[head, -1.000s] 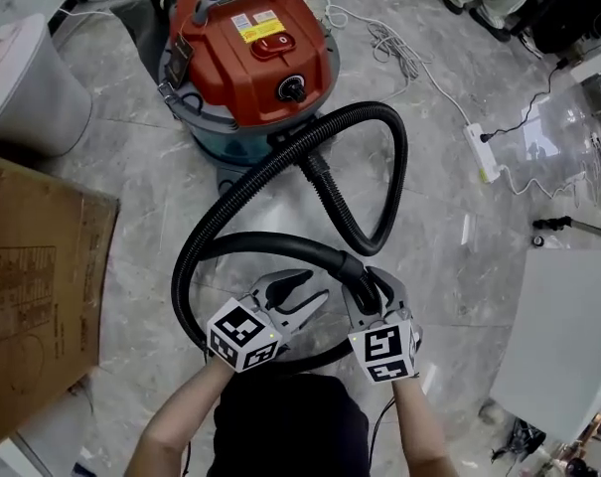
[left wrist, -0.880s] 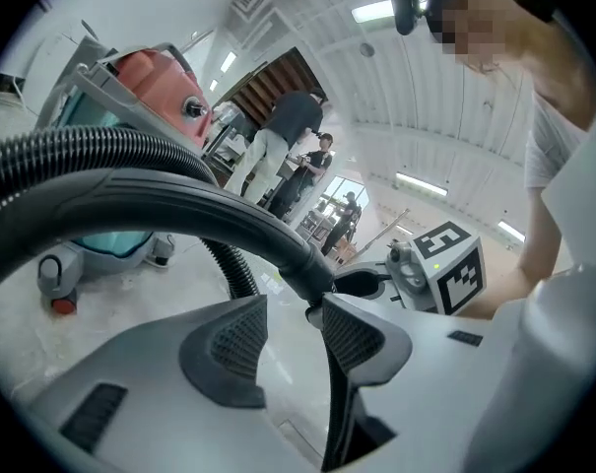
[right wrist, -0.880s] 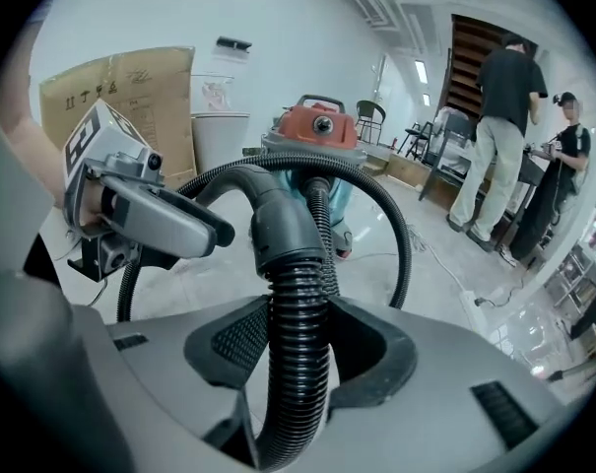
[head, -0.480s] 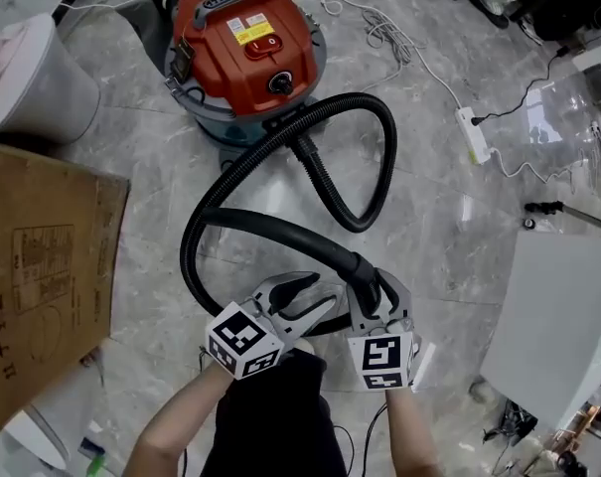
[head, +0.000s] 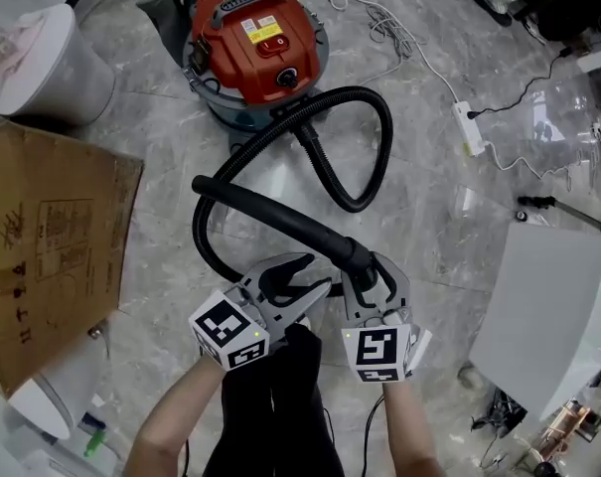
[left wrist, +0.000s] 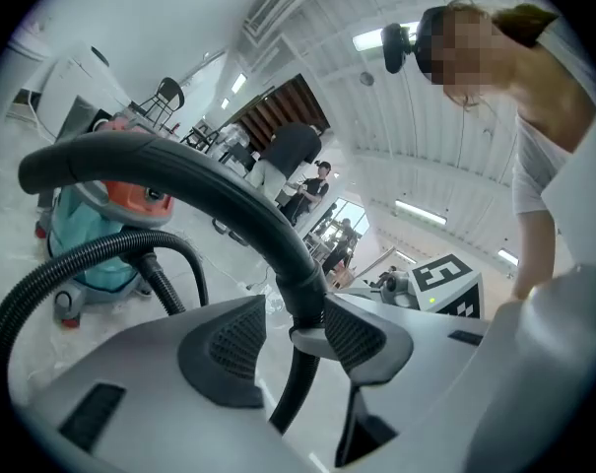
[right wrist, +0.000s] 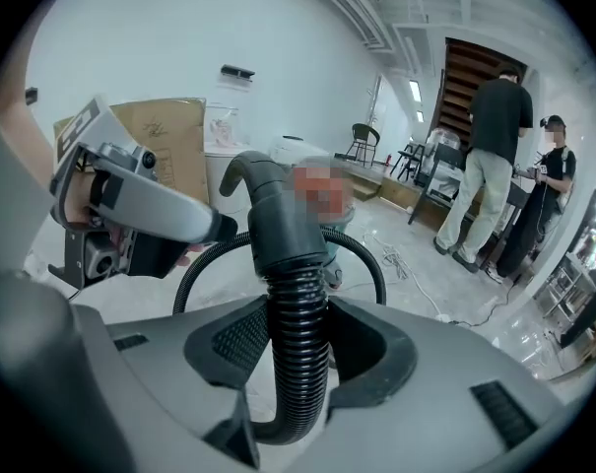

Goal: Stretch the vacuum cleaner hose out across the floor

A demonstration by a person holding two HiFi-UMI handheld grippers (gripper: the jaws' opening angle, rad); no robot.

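A red and teal vacuum cleaner [head: 252,38] stands on the marble floor at the top of the head view. Its black hose [head: 370,157] loops from the canister and back toward me, ending in a smooth curved tube [head: 270,217]. My right gripper [head: 368,266] is shut on the ribbed hose [right wrist: 298,333] just below the tube's cuff and holds it up off the floor. My left gripper [head: 320,273] stands open beside it. In the left gripper view the cuff [left wrist: 302,289] shows just past those fingertips, and the pads do not clamp it.
A cardboard box [head: 52,256] lies at the left and a white bin [head: 42,63] stands at the upper left. A power strip [head: 469,127] with white cords lies at the right, above a white panel [head: 548,316]. People [right wrist: 495,166] stand in the background.
Both grippers have risen together, and the tube end of the hose has come up with the right one. The floor and the vacuum cleaner look farther away. The hose loop has tightened slightly.
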